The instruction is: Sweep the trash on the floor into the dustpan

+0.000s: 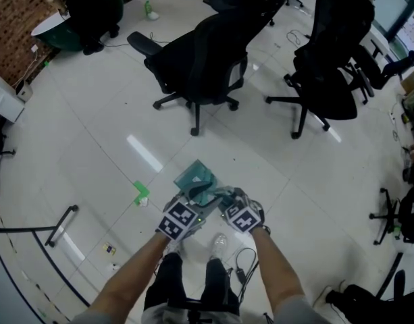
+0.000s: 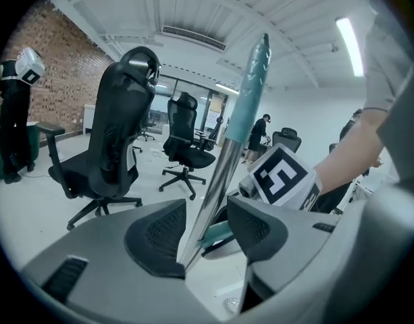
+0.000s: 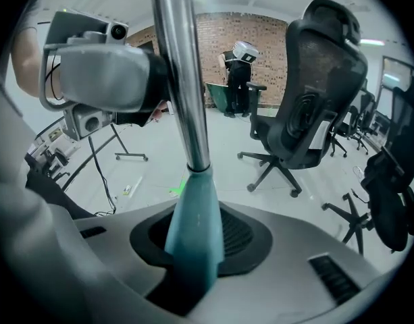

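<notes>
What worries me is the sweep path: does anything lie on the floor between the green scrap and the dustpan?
Nothing visible does. In the head view the green scrap lies on the floor left of the teal dustpan, with bare tile between them; the office chairs stand beyond.

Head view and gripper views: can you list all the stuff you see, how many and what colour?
dustpan: one, green, on the floor, centre of the head view.
pole: one, silver with teal ends, between the jaws of the left gripper and right gripper.
scrap: one, green, on the floor left of the dustpan.
office chairs: two close by, black, mid-floor; more at the right.
wheeled stand: one, black, left edge.
clear thing: one, see-through, on the floor low down; too small to name.
person: one, in black, far top left.
left gripper: one, grey, jaws open round the pole.
right gripper: one, grey, shut on the pole's teal end.
arms: two, bare, bottom of the head view.
</notes>
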`<state>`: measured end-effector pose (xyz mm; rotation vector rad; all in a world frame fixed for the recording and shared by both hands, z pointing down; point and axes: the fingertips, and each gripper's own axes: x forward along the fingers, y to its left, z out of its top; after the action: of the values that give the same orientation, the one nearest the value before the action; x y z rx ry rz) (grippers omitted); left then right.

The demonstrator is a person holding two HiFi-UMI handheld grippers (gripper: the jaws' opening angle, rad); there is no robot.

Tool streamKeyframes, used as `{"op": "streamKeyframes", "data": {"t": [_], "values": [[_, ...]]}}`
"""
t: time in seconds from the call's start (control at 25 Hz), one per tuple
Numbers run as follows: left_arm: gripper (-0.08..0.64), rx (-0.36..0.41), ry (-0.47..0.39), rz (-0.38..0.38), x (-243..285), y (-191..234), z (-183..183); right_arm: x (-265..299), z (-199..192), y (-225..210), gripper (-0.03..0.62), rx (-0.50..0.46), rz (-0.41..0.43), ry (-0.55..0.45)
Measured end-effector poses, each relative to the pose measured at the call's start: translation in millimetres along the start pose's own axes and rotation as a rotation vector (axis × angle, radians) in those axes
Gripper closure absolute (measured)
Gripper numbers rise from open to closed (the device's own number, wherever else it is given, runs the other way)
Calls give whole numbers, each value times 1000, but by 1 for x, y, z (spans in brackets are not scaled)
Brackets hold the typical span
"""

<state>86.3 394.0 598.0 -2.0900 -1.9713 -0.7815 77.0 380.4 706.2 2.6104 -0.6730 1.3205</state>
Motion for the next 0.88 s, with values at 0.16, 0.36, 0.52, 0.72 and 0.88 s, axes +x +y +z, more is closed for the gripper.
{"op": "streamKeyframes", "data": {"t": [0.16,0.36,0.52,0.72,0.88], "values": [[385,59,5,-15,13,-4,9,-1,0,3,483,-7,9,-8],[424,140,4,-73,25,-12,17,-3,-3,0,485,-12,-3,-10],[466,193,23,-98,28,-13,17,-4,-8,-5,488,-26,-27,-2],[474,215,34,-118,27,-18,19,-11,-8,-3,492,-41,-20,-21],[474,193,23,-134,19,-20,26,-21,-2,2,494,-73,-6,-31]]}}
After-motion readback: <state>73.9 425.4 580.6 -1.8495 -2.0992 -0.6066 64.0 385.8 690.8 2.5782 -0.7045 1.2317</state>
